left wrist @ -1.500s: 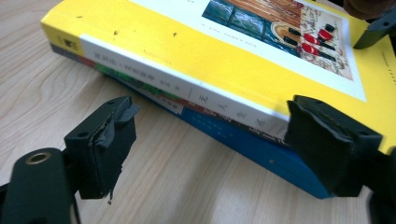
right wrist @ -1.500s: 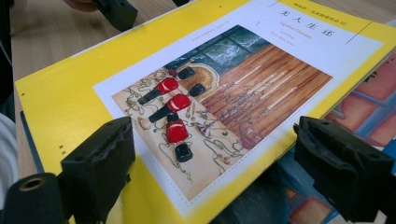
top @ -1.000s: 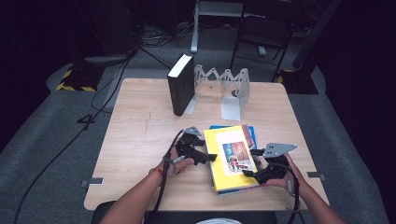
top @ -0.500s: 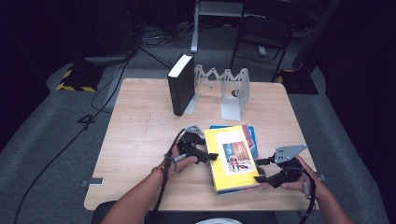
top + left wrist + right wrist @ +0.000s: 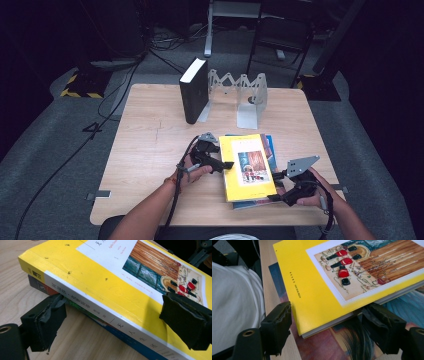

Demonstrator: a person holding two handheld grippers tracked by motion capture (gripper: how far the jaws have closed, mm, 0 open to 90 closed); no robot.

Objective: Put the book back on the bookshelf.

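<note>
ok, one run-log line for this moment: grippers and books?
left gripper: jaws across yellow book spine edge | right gripper: open, just opening, at its near corner | stack: yellow book on other books, flat on table

The high view looks forward and down from above the person's side of the wooden table (image 5: 150, 150), far enough off to take in the whole tabletop and the dark floor around it. The left gripper view sits very close to the spine edge of the yellow book (image 5: 105, 282), looking along its own two black jaws across the cover. The right gripper view sits just as close at the book's opposite near corner (image 5: 312, 290), facing back toward the person's white shirt (image 5: 234, 305). All three views share the yellow book (image 5: 247, 167).
</note>
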